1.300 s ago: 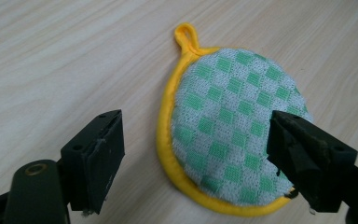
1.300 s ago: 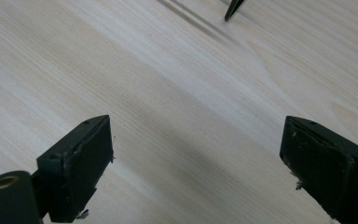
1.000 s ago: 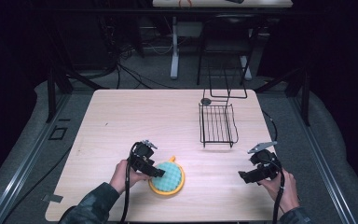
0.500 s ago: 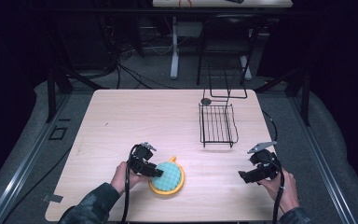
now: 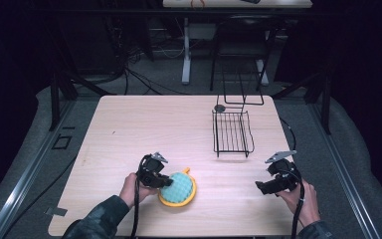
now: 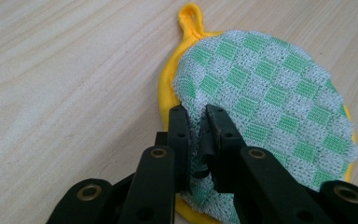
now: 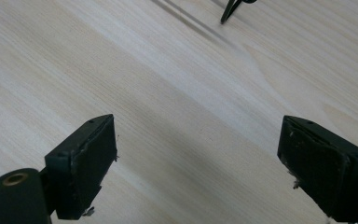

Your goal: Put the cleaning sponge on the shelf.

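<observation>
At the worktop's [image 5: 129, 129] near edge, the left gripper's [image 6: 196, 122] fingers have just clamped the scrubber's [image 6: 265, 88] near rim; the right gripper [image 7: 196, 158], fingers apart, sits well apart.

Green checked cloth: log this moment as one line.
left gripper: jaws just closed, pinching green checked cloth edge | cloth on yellow pad | right gripper: open over table | wire rack: untouched

- Table [image 5: 129, 129]: light wood-grain top, rectangular, lit from above; the brightest area in the rm.
- Floor [image 5: 144, 89]: grey, dim; black cables [image 5: 129, 74] run loose across it behind the table.
- Metal rails [image 5: 25, 174]: grey, run along the floor at both sides of the table.
- Rear: second table [image 5: 236, 3] w/ white leg [image 5: 185, 50]; black frame legs nearby.
- Surroundings: dark, walls not discernible.
</observation>
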`<state>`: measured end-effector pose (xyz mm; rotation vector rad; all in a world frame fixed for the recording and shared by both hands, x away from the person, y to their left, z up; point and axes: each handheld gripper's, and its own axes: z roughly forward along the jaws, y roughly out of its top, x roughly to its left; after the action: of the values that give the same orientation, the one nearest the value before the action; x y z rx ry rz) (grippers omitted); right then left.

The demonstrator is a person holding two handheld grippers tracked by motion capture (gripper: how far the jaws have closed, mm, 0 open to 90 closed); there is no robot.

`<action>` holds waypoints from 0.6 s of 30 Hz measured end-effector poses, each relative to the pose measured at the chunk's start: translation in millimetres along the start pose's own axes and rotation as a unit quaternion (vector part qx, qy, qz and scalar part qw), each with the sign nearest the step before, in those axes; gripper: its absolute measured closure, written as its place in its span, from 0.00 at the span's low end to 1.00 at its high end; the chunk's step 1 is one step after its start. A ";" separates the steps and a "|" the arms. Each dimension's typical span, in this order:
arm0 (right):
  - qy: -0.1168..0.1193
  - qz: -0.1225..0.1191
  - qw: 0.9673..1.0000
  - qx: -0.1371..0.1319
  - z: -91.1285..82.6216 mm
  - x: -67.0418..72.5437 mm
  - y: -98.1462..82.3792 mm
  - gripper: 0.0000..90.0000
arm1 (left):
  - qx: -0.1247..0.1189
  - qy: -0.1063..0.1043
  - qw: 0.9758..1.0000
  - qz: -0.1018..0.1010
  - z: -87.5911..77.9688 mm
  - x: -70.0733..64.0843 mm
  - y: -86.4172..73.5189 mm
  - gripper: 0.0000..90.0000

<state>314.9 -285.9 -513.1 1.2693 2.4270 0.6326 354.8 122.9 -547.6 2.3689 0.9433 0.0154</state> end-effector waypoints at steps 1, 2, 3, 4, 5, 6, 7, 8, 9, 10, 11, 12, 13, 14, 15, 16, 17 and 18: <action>0.002 -0.001 1.000 -0.001 -0.4 0.2 0.1 0.12 | -0.003 -0.001 1.000 0.000 -0.6 -0.2 0.1 0.92; 0.003 0.000 1.000 -0.003 0.1 0.7 0.1 0.12 | -0.003 -0.001 1.000 0.002 -0.8 -0.6 0.3 0.93; 0.005 0.001 1.000 -0.001 0.9 0.7 0.1 0.12 | -0.004 0.001 1.000 0.004 -1.2 -1.5 0.6 0.93; 0.005 -0.003 1.000 0.001 1.6 0.3 -0.2 0.12 | -0.005 0.002 1.000 0.008 -2.3 -1.9 1.0 0.93; 0.005 -0.003 1.000 0.003 1.8 0.7 -0.4 0.12 | -0.006 0.003 1.000 0.010 -3.7 -3.0 1.2 0.94; 0.004 -0.005 1.000 0.004 1.0 0.7 -0.6 0.12 | -0.011 0.003 1.000 0.011 -5.2 -4.1 1.2 0.94; 0.003 -0.004 1.000 0.000 0.5 0.7 -0.9 0.12 | -0.014 0.000 1.000 0.010 -6.6 -4.5 1.2 0.95; 0.003 -0.001 1.000 -0.004 -0.6 0.1 -0.7 0.12 | -0.017 -0.001 1.000 0.010 -7.9 -4.5 1.2 0.95; 0.003 0.002 1.000 -0.007 -1.5 -0.8 -0.5 0.12 | -0.017 -0.002 1.000 0.011 -8.8 -4.6 1.3 0.95; 0.003 0.002 1.000 -0.008 -2.0 -1.3 -0.4 0.12 | -0.018 -0.003 1.000 0.013 -9.7 -4.7 1.3 0.95; 0.000 0.001 1.000 -0.009 -2.4 -1.5 -0.7 0.12 | -0.021 -0.003 1.000 0.015 -11.5 -4.9 1.2 0.95; 0.001 0.001 1.000 -0.009 -2.5 -1.6 -1.0 0.12 | -0.024 -0.006 1.000 0.015 -13.3 -5.8 1.3 0.95; 0.000 0.002 1.000 -0.007 -2.5 -1.6 -1.1 0.12 | -0.030 -0.006 0.999 0.015 -15.4 -6.7 1.3 0.95; -0.001 0.002 1.000 -0.007 -2.1 -1.7 -1.0 0.12 | -0.029 -0.003 0.999 0.022 -17.5 -7.3 1.6 0.95; 0.000 0.003 1.000 -0.006 -1.5 -1.5 -1.0 0.12 | -0.032 -0.004 0.999 0.023 -19.4 -7.8 1.7 0.95; -0.001 0.001 1.000 -0.003 -1.4 -1.8 -1.0 0.12 | -0.035 -0.003 0.999 0.024 -21.2 -8.1 1.6 0.95; -0.001 0.001 1.000 -0.003 -1.4 -1.8 -1.0 0.12 | -0.035 -0.003 0.999 0.026 -22.4 -8.3 1.5 0.95; -0.001 0.002 1.000 -0.003 -1.6 -1.7 -0.9 0.12 | -0.038 -0.004 0.999 0.025 -23.9 -8.2 1.0 0.96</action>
<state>314.4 -288.1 -512.1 1.2724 2.4196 0.6383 344.1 129.4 -525.6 2.3205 0.8654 0.0608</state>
